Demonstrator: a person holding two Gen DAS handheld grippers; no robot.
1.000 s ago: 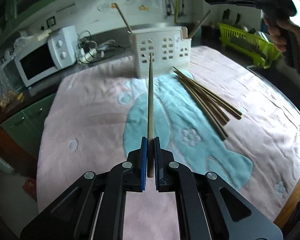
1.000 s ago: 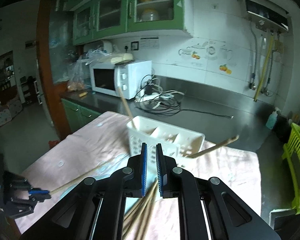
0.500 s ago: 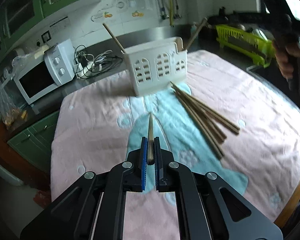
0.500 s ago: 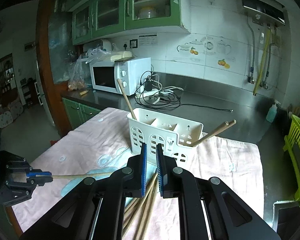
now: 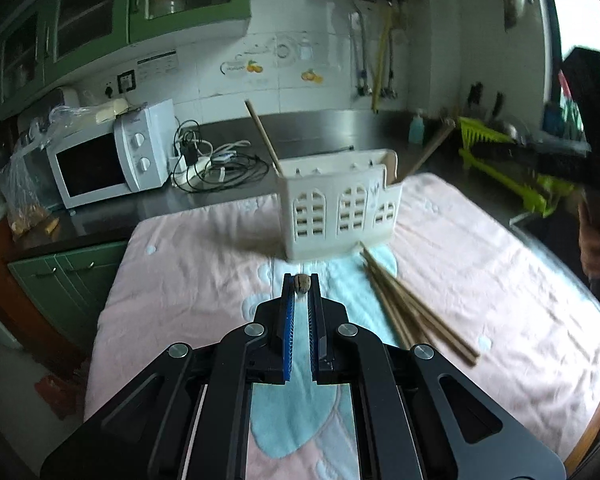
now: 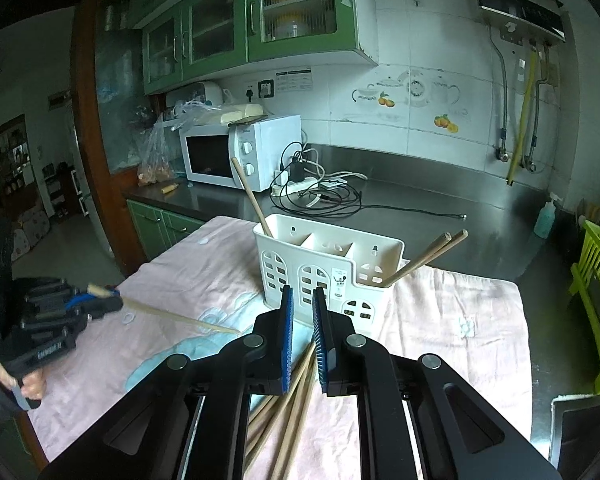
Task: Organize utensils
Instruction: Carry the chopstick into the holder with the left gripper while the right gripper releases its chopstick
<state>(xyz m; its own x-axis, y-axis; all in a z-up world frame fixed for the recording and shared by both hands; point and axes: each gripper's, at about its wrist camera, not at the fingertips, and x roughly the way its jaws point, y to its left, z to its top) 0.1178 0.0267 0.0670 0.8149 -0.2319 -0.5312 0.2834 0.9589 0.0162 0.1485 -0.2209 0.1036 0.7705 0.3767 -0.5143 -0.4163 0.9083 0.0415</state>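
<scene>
Chopsticks held: one point(image 6: 180, 314), clamped in the left gripper point(image 5: 301, 286); seen end-on between the blue pads in the left wrist view, it points toward the caddy.
Left gripper from the right wrist view: it point(image 6: 100, 302) sits to the left of the caddy, above the cloth, with the stick's thin end reaching toward the caddy base.
Right gripper point(image 6: 302, 312): jaws opening, a narrow gap, nothing between the pads; it hangs just in front of the caddy, over the loose pile.
Caddy point(image 6: 328, 268): one white plastic utensil holder, three compartments, standing on the cloth.
Chopsticks in caddy: three; one point(image 6: 250, 196) leaning out of the left compartment, two point(image 6: 428, 256) leaning out of the right one.
Chopsticks loose: a bundle point(image 5: 412, 312) lying on the cloth, touching the caddy's front right foot; exact count cannot be told.
Cloth point(image 5: 480, 264): one pink towel with a pale blue figure, under the caddy.
Surroundings: one white microwave point(image 6: 236, 152) behind and left of the caddy; a tangle of cables and a power strip point(image 6: 312, 188) directly behind it; one green dish rack point(image 5: 512, 176) to its right.
Writing: a small sticker point(image 6: 340, 278) on the caddy front, not legible.
</scene>
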